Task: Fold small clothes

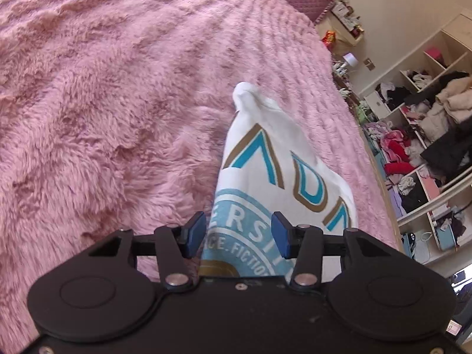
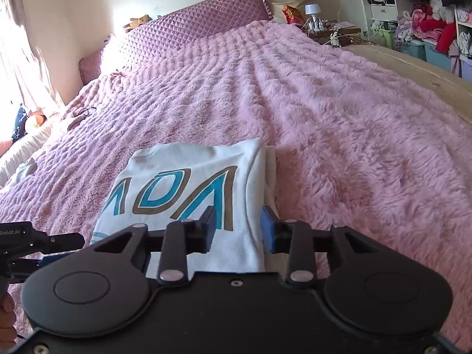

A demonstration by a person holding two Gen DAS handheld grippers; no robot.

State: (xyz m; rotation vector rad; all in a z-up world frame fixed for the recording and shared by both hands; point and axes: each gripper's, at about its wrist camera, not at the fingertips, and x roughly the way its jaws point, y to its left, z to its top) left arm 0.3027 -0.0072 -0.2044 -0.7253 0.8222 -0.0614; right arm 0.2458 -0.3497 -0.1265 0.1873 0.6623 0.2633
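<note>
From the left wrist camera, we are looking down our left gripper (image 1: pixel 239 234) at a white T-shirt (image 1: pixel 283 174) with teal and gold lettering, lying on the fluffy pink bedspread (image 1: pixel 118 103) close to the bed's right edge as this view shows it. The blue pads (image 1: pixel 196 233) are standing moderately apart, and the printed cloth is showing between them; we cannot tell whether they are touching it, though they are not pinching it. The shirt's far end is bunching into a small raised peak, so the fabric is not lying fully flat. Beyond the bed's edge, open shelves (image 1: pixel 427 124) are overflowing with other clothes. From the right wrist camera, we are seeing the same T-shirt (image 2: pixel 188 183) near the foot of the bedspread (image 2: pixel 324 103), already narrowed into a rough rectangle, with a layer tucked beneath along its right side. Our right gripper (image 2: pixel 239 231) is hovering over that folded right edge with its fingers narrowly apart, gripping nothing. The left gripper (image 2: pixel 44 250) is appearing at this view's lower left. We are judging the side folds as done, while the crosswise fold and final smoothing are probably remaining.
</note>
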